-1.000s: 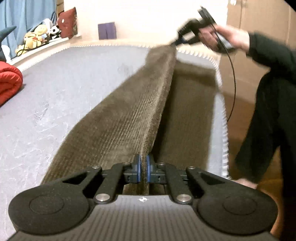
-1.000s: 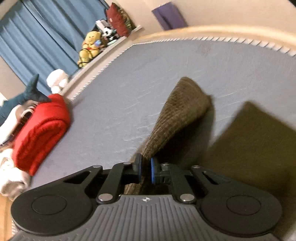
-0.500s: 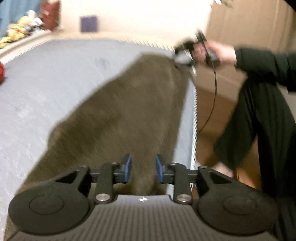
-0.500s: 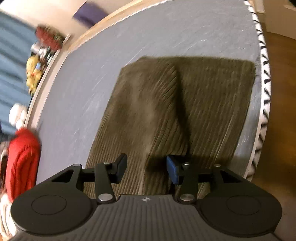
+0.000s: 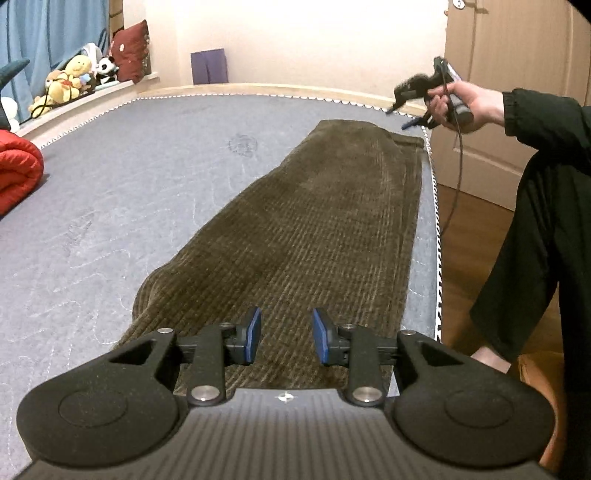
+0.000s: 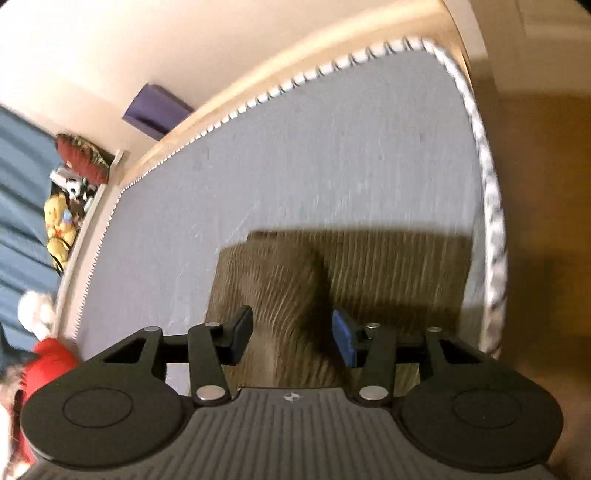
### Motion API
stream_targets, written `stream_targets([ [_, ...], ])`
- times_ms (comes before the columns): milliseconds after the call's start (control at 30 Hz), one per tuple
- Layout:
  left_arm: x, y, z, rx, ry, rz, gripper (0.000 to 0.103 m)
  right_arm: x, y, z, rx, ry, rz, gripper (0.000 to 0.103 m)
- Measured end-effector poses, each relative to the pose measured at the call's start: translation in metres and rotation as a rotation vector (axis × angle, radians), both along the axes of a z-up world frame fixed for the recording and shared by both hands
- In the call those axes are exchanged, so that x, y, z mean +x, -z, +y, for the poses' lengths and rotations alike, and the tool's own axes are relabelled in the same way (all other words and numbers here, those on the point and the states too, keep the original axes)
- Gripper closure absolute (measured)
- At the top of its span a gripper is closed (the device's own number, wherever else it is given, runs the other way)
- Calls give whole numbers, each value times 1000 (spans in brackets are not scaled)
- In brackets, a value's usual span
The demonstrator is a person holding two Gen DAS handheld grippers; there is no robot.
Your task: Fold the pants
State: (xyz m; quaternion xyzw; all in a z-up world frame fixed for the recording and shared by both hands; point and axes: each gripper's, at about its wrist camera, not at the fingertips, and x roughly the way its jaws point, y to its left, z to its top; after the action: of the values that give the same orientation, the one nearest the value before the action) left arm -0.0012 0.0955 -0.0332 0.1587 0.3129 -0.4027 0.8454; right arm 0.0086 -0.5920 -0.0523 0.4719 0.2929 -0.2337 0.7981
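2 hand-held grippers, left (image 5: 284, 334) and right (image 6: 291, 334), both spread apart, brown corduroy pants (image 5: 310, 229) flat on mattress (image 5: 129, 177)

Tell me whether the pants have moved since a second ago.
Yes. The pants were held up between both grippers; now they lie flat along the mattress edge, released.

Olive-brown ribbed corduroy pants (image 5: 314, 236), centre frame, on a grey quilted mattress (image 5: 110, 192) with black-and-white zigzag edging. Red rolled blanket (image 5: 14, 173) far left; blue curtain (image 5: 44, 33) upper left. Gripper pads (image 5: 253, 335) blue.
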Motion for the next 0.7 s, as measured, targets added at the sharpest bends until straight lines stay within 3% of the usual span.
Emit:
stream_targets([
  [167, 7, -2, 0, -1, -20, -7, 65, 23, 35, 0, -4, -126, 120, 53],
  [267, 7, -3, 0, -6, -22, -17, 65, 39, 36, 15, -92, -157, 140, 60],
  [300, 7, -3, 1, -12, -21, -18, 65, 46, 32, 22, -115, -185, 118, 64],
  [433, 7, -2, 4, -6, -28, -20, 64, 77, 25, 42, -167, -312, 3, 62],
  [500, 7, 0, 4, 8, -34, -20, 63, 79, 27, 36, -82, -305, -88, 62],
  [567, 7, 2, 6, 21, -35, -21, 62, 72, 20, 21, 26, -291, -265, 62],
  [633, 7, 3, 7, 27, -36, -24, 61, 62, 0, 12, 17, -275, -416, 62],
  [700, 8, 3, 8, 28, -41, -26, 61, 55, -7, 1, -17, -230, -437, 63],
])
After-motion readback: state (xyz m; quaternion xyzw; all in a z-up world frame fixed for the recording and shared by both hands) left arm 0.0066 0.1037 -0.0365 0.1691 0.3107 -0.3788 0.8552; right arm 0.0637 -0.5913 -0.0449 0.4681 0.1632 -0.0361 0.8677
